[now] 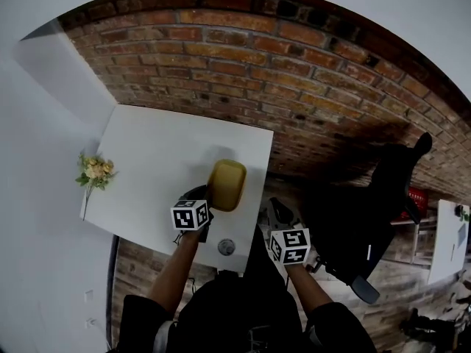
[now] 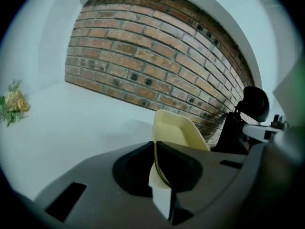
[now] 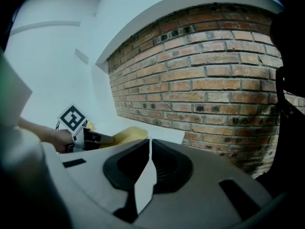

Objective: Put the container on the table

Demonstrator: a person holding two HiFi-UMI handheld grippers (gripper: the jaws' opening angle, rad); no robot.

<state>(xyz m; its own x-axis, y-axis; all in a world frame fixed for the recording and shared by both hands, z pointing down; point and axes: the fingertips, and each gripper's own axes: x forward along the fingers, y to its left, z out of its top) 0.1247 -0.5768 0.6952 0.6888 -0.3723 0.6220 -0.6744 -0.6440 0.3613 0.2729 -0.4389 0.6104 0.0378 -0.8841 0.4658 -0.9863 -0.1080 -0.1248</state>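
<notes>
Item one: yellow flower sprig point(image 1: 94, 172), at the left edge of the white worktop point(image 1: 154, 142). Item two: my left gripper point(image 2: 155, 146), fingers clamped on the near rim of the yellow container point(image 1: 227, 184), which is over the worktop's right side near its edge; whether it touches the worktop I cannot tell. Item three: my right gripper point(image 3: 149, 146), beyond the worktop's right edge, fingers pressed together on nothing.

Soft, even, cool light floods in; the white table point(image 1: 154, 153) glows bright. Faint shadow beside the container point(image 2: 178, 128). Fisheye bows the brick wall point(image 1: 294, 65), corners go black, near foreground blurs.
</notes>
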